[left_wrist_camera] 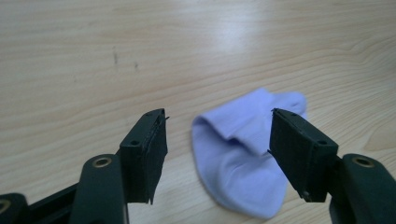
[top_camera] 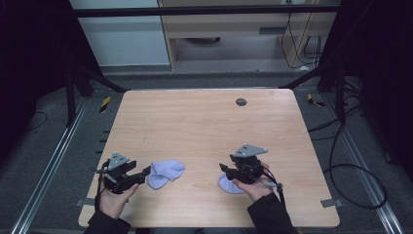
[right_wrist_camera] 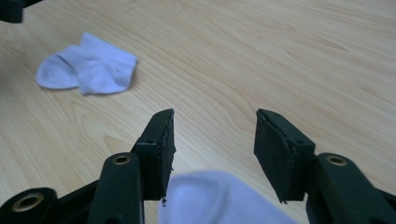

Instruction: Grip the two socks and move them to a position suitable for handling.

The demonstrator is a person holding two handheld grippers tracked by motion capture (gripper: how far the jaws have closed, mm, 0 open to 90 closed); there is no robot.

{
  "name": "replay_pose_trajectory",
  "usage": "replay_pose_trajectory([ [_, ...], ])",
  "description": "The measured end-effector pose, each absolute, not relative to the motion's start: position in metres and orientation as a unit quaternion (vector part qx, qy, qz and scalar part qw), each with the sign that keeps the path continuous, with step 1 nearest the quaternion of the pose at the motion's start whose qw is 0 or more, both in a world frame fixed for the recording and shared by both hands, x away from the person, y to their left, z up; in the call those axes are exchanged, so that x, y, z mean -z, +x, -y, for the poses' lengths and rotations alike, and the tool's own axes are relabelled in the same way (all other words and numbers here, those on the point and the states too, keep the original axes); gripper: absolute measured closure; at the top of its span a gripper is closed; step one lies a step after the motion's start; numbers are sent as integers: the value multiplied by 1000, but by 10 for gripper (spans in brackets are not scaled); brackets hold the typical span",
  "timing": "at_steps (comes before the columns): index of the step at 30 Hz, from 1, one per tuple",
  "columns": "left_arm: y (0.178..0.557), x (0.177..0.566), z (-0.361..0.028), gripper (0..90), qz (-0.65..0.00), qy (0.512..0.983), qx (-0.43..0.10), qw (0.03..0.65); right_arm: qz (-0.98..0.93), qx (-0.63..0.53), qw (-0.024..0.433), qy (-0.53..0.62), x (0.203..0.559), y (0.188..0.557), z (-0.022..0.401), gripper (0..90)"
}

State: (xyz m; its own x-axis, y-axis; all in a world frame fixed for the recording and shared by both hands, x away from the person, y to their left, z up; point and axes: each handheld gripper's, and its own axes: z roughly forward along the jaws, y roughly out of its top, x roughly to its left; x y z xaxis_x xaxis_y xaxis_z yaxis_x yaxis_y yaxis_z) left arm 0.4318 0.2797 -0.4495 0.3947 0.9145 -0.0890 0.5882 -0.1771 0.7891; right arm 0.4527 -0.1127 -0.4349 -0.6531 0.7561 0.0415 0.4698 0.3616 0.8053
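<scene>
While both hands sit near the tabletop's [top_camera: 204, 126] front edge, left claw [top_camera: 146, 171] is spread wide, nothing gripped; in the left gripper view the folded light-blue sock [left_wrist_camera: 243, 154] lies flat just ahead, partly between the jaws, pads not pressing it. Right claw [top_camera: 225, 169] is also parted, holding nothing; the 2nd light-blue sock [top_camera: 229, 184] lies on the wood right under it, its blurred edge showing low between the jaws in the right gripper view. The 2 socks are well apart, both near the front edge. Small dark round disc [top_camera: 241, 102] at the far side
</scene>
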Motion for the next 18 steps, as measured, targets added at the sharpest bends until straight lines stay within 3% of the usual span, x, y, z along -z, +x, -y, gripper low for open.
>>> replay_pose_trajectory([
  [18, 434, 481, -276, 483, -505, 772, -183, 340, -846, -415, 124, 311, 449, 468, 5, 580],
])
